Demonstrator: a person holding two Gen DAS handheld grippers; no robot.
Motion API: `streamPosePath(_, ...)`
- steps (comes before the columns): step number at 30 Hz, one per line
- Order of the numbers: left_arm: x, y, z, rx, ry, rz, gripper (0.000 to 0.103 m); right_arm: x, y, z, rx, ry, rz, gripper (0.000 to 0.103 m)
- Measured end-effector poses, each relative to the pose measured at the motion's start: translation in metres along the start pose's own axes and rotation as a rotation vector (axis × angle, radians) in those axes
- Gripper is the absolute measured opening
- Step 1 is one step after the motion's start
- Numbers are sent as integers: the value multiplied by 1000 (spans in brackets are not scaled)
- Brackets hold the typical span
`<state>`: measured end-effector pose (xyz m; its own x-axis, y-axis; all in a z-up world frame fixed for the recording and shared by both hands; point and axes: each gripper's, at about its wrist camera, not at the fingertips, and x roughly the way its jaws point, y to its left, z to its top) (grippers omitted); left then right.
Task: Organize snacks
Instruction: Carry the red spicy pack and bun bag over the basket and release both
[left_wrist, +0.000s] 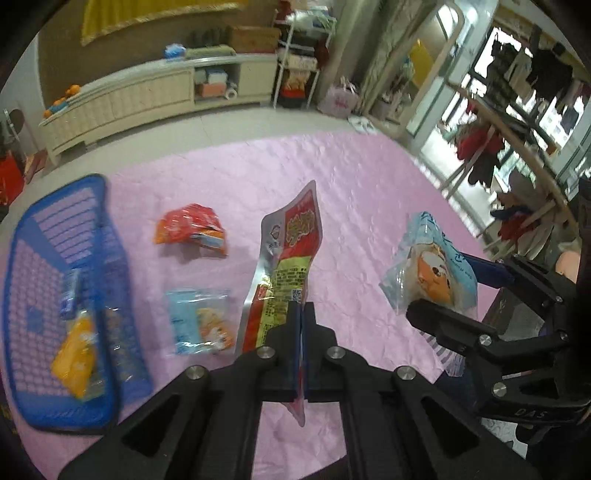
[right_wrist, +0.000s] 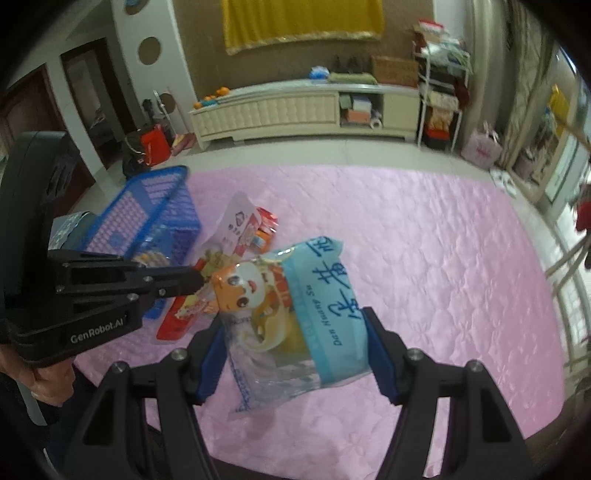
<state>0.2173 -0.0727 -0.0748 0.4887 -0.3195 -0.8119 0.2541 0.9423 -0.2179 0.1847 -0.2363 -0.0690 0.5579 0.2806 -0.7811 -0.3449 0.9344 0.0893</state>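
Note:
My left gripper (left_wrist: 302, 314) is shut on a long red and silver snack packet (left_wrist: 286, 258) and holds it upright above the pink cloth (left_wrist: 351, 177). My right gripper (right_wrist: 295, 328) is shut on a light blue bag with a cartoon face (right_wrist: 295, 306), lifted off the cloth; it also shows in the left wrist view (left_wrist: 430, 266). A blue basket (left_wrist: 55, 295) stands at the left and holds a yellow packet (left_wrist: 74, 354) and a small blue packet (left_wrist: 70, 295). A red crumpled packet (left_wrist: 192, 229) and a light blue packet (left_wrist: 201, 321) lie on the cloth.
The pink cloth covers the table, whose far edge meets a tiled floor. A cream low cabinet (right_wrist: 295, 110) stands along the back wall. A rack of clothes (left_wrist: 517, 110) stands at the right. The basket also shows in the right wrist view (right_wrist: 147, 214).

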Motion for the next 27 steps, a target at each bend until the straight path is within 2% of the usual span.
streamPosePath(7,-65,47,-19,-53,-103,43,0,-16,56,17,-64,-72,11,71)
streamPosePath(14,-107,103,-27,-102,-158,132,0,1,116,41,-132,-77,77,71)
streamPosePath(21,-112,153,-27,-151,-151,190,0,32,162,60,-191,-57,136,71)
streamPosePath(27,-89,191,-19,-189,-117,198,0,60,177,71,-207,-28,154,71)
